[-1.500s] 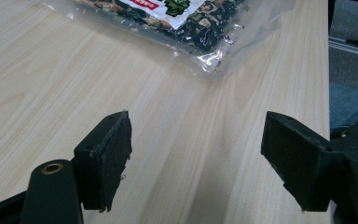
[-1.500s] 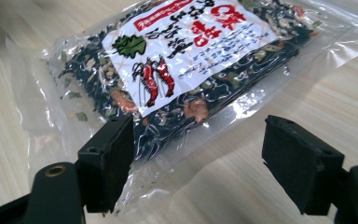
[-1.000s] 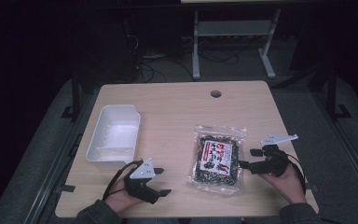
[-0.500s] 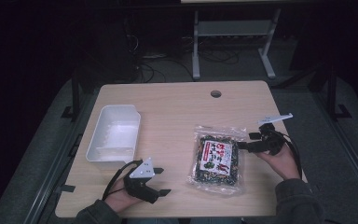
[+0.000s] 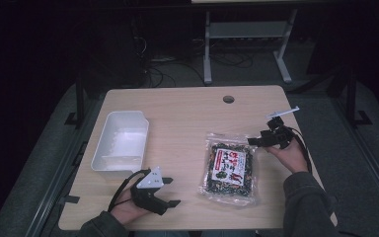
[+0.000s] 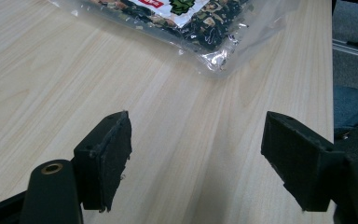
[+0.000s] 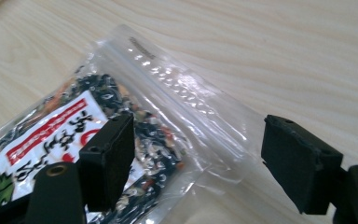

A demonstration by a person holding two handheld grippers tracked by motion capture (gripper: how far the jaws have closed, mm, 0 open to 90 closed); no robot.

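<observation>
Since a second ago we have carried the right gripper (image 5: 257, 140) away from the table's near edge and forward along the right side of the snack bag (image 5: 229, 168), so that it now sits at the bag's far right corner, pointing left toward it; the left gripper (image 5: 170, 192) has stayed where it was near the front edge. Our right hand (image 5: 291, 154) holds its gripper from below, the sleeve (image 5: 303, 207) coming in from the bottom right. In the right gripper view the jaws stand wide apart with nothing between them but the clear sealed end of the bag, one pad over the dark filling and printed label, the other over bare wood; we cannot tell whether either pad touches the plastic. In the left gripper view the jaws are likewise spread wide, empty, over the light wooden table (image 5: 187, 113), with a corner of the bag lying well ahead of them. The bag itself lies flat on the right half of the table, label up, dark contents showing through the clear film. A white rectangular bin (image 5: 122, 140) stands empty on the left side, just beyond the left gripper, well apart from the bag. A round cable hole (image 5: 228, 99) sits near the table's far edge.
</observation>
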